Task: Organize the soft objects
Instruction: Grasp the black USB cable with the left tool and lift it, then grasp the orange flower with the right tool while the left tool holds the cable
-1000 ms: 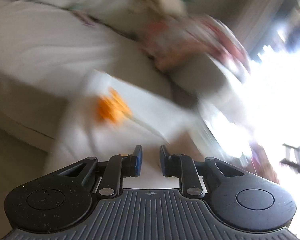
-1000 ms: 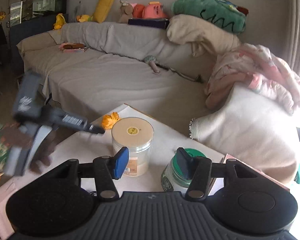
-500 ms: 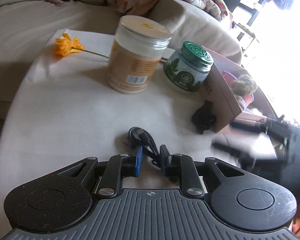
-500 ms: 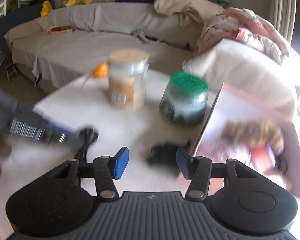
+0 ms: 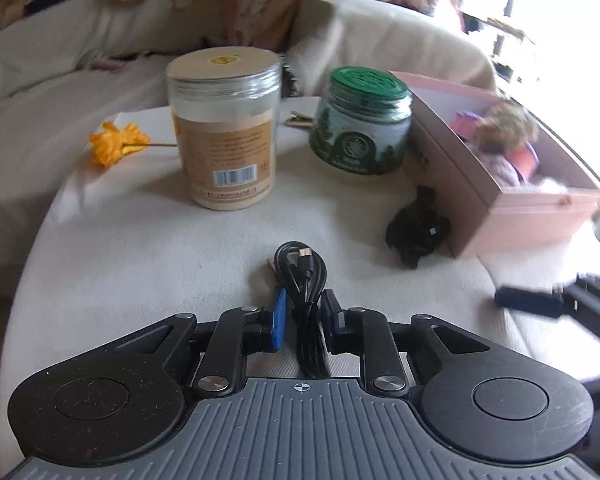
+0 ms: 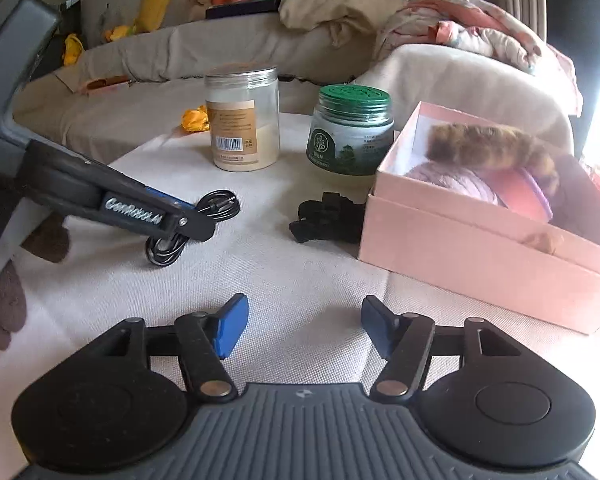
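You are in the pick-up step. Your left tool (image 5: 304, 300) is straddling the coiled black cable (image 5: 300, 264) lying on the tabletop (image 6: 300, 272). Its jaws are standing narrow with the cable between them. A sliver of gap is showing at the blue pad, so I am reading this as not yet pinching.

Your right tool (image 6: 304, 320) is hovering empty above the cloth. Its jaws have just been opening and are now spread wide with nothing between them. It is pointing toward the black soft bundle (image 6: 327, 220) that is lying against the pink box (image 6: 459, 248).

The next move is probably calling for you to close the left jaws on the cable's straight run. The right tool should be sinking onto the bundle squarely, keeping clear of the box wall.

The left wrist view is giving you the cable's line between the pads, plus an orange flower (image 5: 116, 146) beside the tan jar (image 5: 226, 132). The right wrist view is showing what that one blurs: the furry and purple soft things already sitting in the box. It is also showing your gloved hand (image 6: 4, 300) on the left tool.
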A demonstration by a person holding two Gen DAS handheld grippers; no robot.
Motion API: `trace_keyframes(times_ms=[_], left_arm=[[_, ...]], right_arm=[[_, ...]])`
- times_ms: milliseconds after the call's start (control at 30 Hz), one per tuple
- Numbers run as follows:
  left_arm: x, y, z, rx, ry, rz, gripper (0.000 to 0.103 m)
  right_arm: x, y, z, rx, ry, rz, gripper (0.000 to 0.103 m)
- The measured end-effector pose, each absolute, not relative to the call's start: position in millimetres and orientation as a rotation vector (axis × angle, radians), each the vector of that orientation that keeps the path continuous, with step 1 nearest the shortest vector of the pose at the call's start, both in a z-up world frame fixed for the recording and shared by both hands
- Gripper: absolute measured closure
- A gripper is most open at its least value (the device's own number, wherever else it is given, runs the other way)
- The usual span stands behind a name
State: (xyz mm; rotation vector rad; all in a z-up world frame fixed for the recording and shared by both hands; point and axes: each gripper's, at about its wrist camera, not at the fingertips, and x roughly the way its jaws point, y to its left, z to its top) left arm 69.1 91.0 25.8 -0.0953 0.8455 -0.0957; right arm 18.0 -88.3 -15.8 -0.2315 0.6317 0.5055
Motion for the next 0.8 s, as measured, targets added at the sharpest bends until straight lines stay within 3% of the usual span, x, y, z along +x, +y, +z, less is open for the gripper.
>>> trace_keyframes(times_ms=[300, 533, 667, 800], left_arm=[[49.0, 96.0, 16.9, -0.045, 0.726, -0.143, 0.085], [19.5, 170.3, 36.0, -0.222, 0.596, -0.124, 0.085], [3.9, 231.1, 50.7, -0.304, 0.498, -0.040, 0.085], [-0.3, 281.7, 55.1, -0.381, 0.433, 0.096, 0.085]], right_arm=[[18.9, -81.1, -8.1, -0.302, 0.633, 0.521, 0.038], [46.6, -21.4, 91.5, -0.435, 0.530, 0.641, 0.038], [105.1, 59.9, 143.4, -0.401, 0.702, 0.768, 0.038], [173.7, 147.5, 138.5, -0.398, 0.876, 0.747, 0.038]])
